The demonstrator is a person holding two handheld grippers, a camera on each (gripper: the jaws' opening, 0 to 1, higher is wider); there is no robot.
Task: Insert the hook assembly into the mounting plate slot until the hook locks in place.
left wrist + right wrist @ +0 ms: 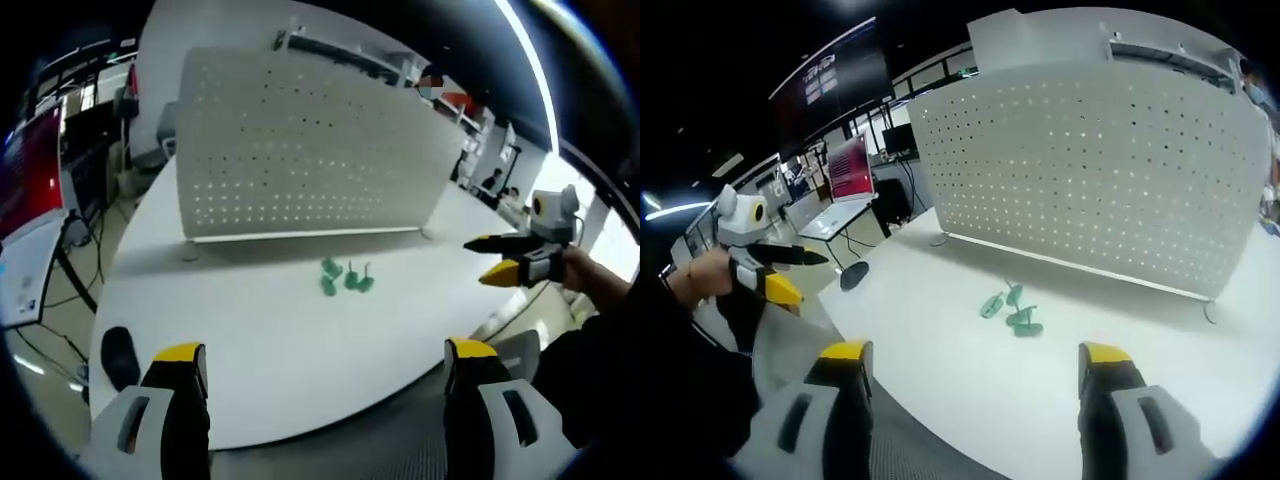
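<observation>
Hooks [346, 277], three small green ones in a loose cluster, lie on the white table [250, 330] a little in front of the pegboard [310, 140]. The pegboard is a white perforated panel standing upright on the table on thin feet, and nothing hangs on it. In the right gripper view the same hooks [1012, 308] sit near the foot of the pegboard [1090, 160], with bare table [970, 370] between them and the camera.

The left gripper [325, 365] is held at the near edge of the table, its two yellow-tipped jaws spread wide apart with nothing between them. The hooks lie well ahead of the jaws, roughly centred on the gap between them, and are not touched. The right gripper [968, 362] is likewise spread wide and empty, hanging over the near part of the table; the hooks lie ahead of it, between the lines of the two jaws and apart from both.

In the left gripper view the right gripper [500, 258] comes in from the right, held in a person's hand [590, 280] off the table's edge, its jaws parted. In the right gripper view the left gripper [790, 272] shows at the left, held by a hand [695, 278] beside the table, also with jaws parted. A small dark object [118, 357] lies on the table near the left jaw of the left gripper; what it is I cannot tell.
</observation>
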